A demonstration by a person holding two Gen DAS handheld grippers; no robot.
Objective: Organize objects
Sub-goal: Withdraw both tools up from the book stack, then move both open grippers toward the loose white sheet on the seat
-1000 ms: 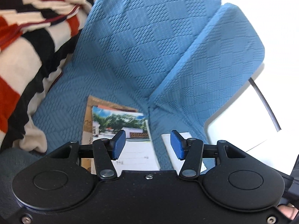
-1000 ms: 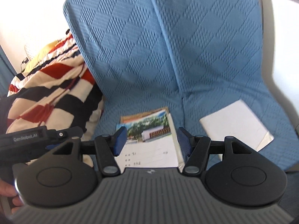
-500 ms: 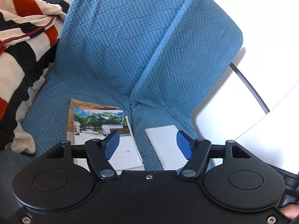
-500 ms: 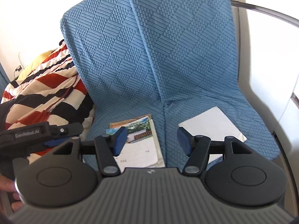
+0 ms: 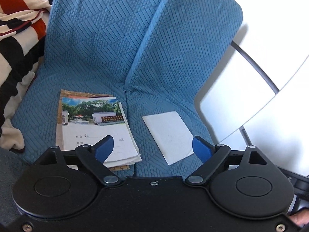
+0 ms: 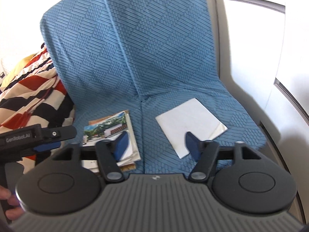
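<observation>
White booklet [image 5: 169,136] lay at 3 o'clock of the notebook stack [image 5: 94,127]; left gripper [image 5: 152,149] and right gripper [image 6: 155,145] had just been opening, nothing between jaws; best to slide one pad under its edge.

the things are carried by a seat covered in blue quilted fabric [image 5: 158,104], split by a seam into two cushions. on the left cushion a stack of booklets [image 5: 92,127] is laid, topped by one with a photo cover. on the right cushion a single white booklet [image 5: 170,135] is laid flat. a striped blanket [image 5: 17,44] is heaped against the seat's left edge.
</observation>
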